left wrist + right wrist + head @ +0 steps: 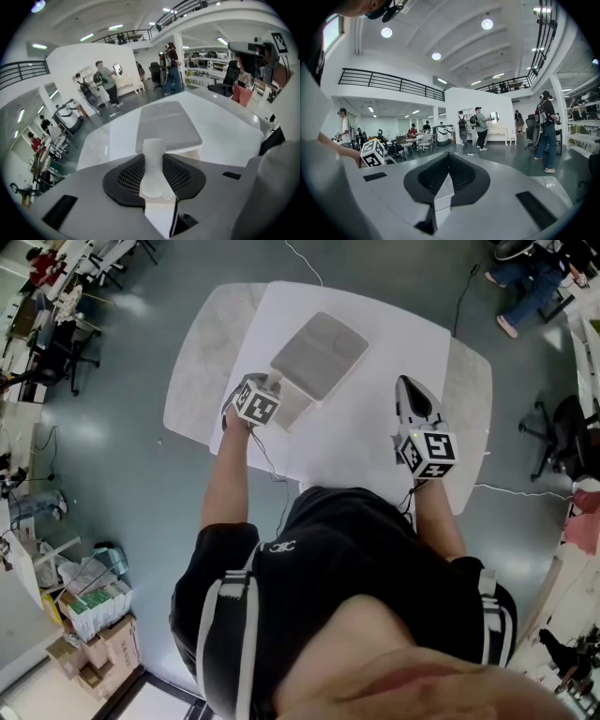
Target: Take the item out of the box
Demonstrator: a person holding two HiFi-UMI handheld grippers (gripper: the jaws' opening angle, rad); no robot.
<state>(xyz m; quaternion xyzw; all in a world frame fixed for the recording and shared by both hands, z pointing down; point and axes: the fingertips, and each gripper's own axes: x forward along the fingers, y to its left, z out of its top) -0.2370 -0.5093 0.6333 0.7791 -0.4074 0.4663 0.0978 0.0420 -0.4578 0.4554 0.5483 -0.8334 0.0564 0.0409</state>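
Note:
A flat box [319, 354] with a grey top lies on the white table [366, 427], a little left of its middle. My left gripper [275, 383] hangs at the box's near left corner, shut on a small white item. In the left gripper view that white item [153, 161] stands upright between the black pads [129, 178], raised above the box [166, 124] behind it. My right gripper [410, 395] is off to the right over the table's right side, jaws shut and empty. In the right gripper view the right gripper [449, 155] shows its pads meeting at the tips.
The table's far edge [356, 296] and right edge [483, 418] drop to a grey floor. A cable [464, 296] runs across the floor beyond. An office chair [562, 432] stands right of the table. Cardboard boxes [98, 634] sit on the floor at lower left. Several people stand far off [105, 86].

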